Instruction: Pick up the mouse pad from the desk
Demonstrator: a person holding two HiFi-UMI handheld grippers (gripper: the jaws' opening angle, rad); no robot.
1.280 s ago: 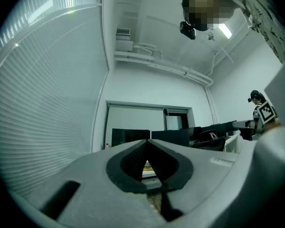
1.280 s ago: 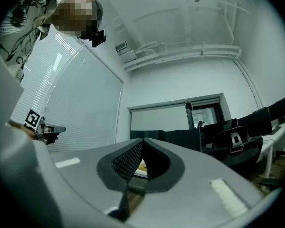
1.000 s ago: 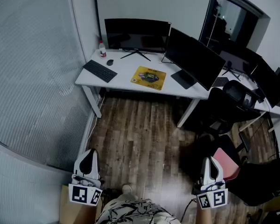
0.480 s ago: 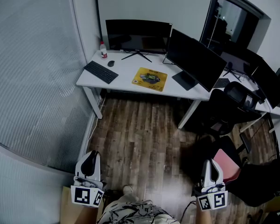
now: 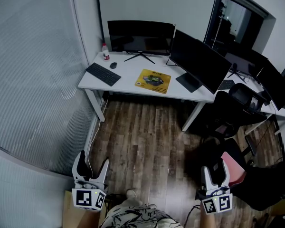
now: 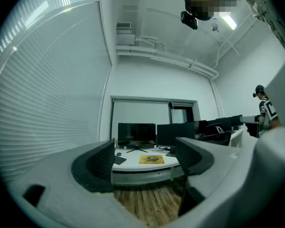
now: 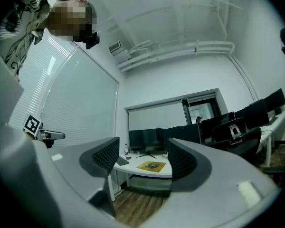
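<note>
The yellow mouse pad (image 5: pixel 153 80) lies flat on the white desk (image 5: pixel 128 70), far across the room from both grippers. It shows small between the jaws in the left gripper view (image 6: pixel 151 159) and in the right gripper view (image 7: pixel 151 166). My left gripper (image 5: pixel 91 163) is held low at the bottom left, pointing level toward the desk, its jaws opening with nothing between them (image 6: pixel 143 160). My right gripper (image 5: pixel 213 171) is at the bottom right, its jaws also opening and empty (image 7: pixel 141 158).
On the desk are a black keyboard (image 5: pixel 101 72), a mouse (image 5: pixel 112 65), a small bottle (image 5: pixel 105 51) and two dark monitors (image 5: pixel 140 36) (image 5: pixel 198 59). A black office chair (image 5: pixel 237 99) stands to the right. A glass wall with blinds runs along the left. Wooden floor (image 5: pixel 147 137) lies between.
Both grippers' jaws were shut in the earlier frames and now stand apart. The hands have stayed about where they were.
</note>
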